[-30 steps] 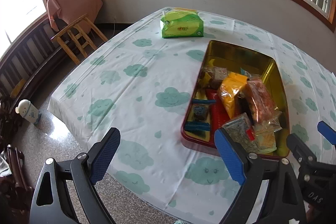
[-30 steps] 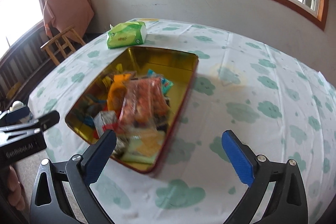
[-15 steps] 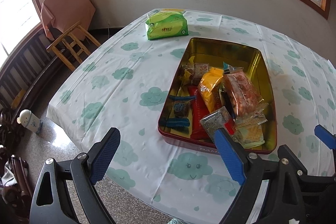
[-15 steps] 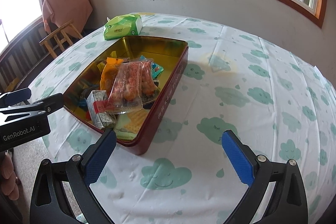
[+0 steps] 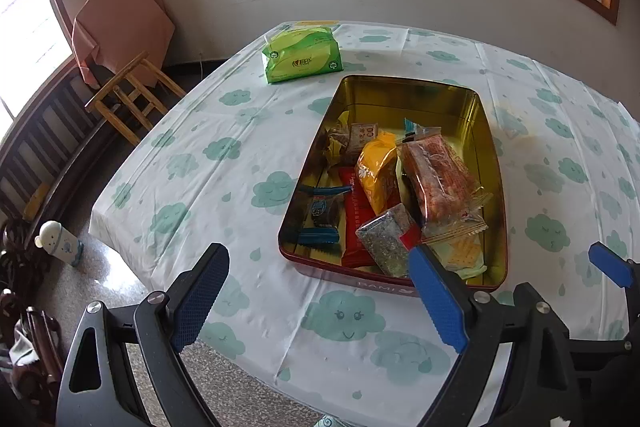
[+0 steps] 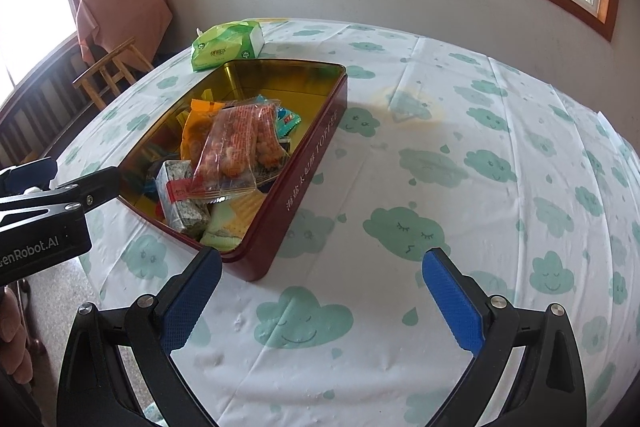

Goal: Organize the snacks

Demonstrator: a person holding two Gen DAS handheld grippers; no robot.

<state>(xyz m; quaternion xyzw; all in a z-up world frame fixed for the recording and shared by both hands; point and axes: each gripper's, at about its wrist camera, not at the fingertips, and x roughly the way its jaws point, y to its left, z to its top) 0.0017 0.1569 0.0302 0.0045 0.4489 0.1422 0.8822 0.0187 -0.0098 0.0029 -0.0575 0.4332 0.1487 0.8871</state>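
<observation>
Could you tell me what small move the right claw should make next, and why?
Probably ease the right claw forward and left toward the clear packet on top of the pile in the tin. Both claws are open and empty, and that packet lies uppermost, unobstructed.

Both cameras look down from above the desk's (image 5: 224,163) near edge; both see the snack tin (image 5: 496,155) (image 6: 316,147).

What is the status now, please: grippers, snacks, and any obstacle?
Left gripper and right gripper open, empty, short of the tin. Snacks piled inside it. Tissue pack behind, not blocking.
</observation>
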